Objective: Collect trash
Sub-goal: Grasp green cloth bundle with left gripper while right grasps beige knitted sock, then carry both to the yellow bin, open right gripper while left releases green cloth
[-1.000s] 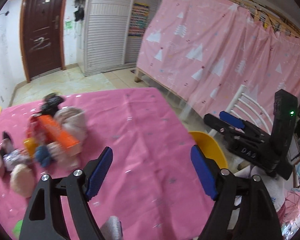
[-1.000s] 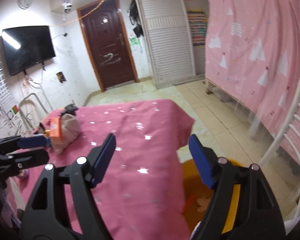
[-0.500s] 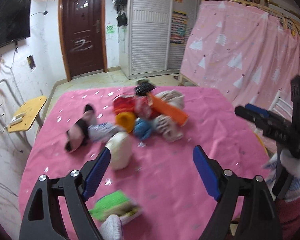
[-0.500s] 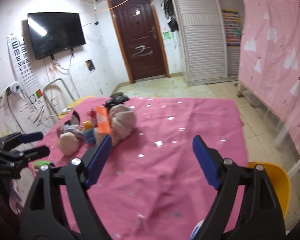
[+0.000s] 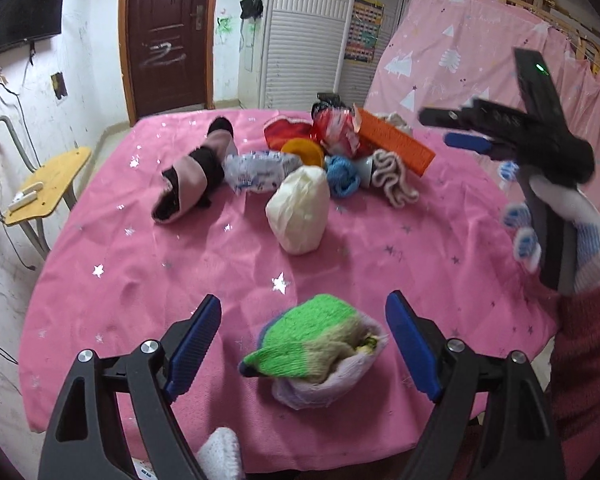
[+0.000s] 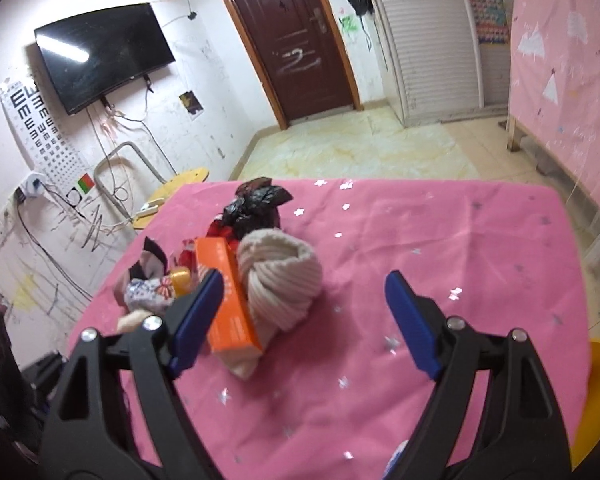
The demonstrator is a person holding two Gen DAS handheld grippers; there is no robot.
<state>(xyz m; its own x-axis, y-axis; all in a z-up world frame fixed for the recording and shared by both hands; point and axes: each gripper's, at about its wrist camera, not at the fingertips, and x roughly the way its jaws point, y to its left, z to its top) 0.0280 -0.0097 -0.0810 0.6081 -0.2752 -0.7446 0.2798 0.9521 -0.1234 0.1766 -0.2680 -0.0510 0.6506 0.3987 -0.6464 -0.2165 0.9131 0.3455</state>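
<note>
A pink-clothed table [image 5: 204, 272] holds a pile of items. My left gripper [image 5: 304, 344] is open, its jaws on either side of a green and beige sock bundle [image 5: 316, 352] near the front edge. Beyond lie a white wad [image 5: 298, 210], a pink and black sock [image 5: 192, 176], a crumpled plastic wrapper [image 5: 258, 170], blue yarn [image 5: 342, 174] and an orange box [image 5: 396, 144]. My right gripper [image 6: 304, 312] is open and empty above the table, with the orange box [image 6: 230, 308] and a beige rolled sock [image 6: 280, 280] just ahead-left. It also shows in the left wrist view [image 5: 470, 144].
A black crumpled bag [image 6: 256, 204] lies at the pile's far end. A yellow bin [image 6: 596, 392] stands off the table's right side. A yellow stool [image 5: 46, 184] stands to the left. A pink curtain [image 5: 480, 68] hangs at the back right.
Both grippers have swung left from the yellow bin back over the table. My left gripper now straddles the green sock bundle. My right gripper has come close to the orange box and beige sock.
</note>
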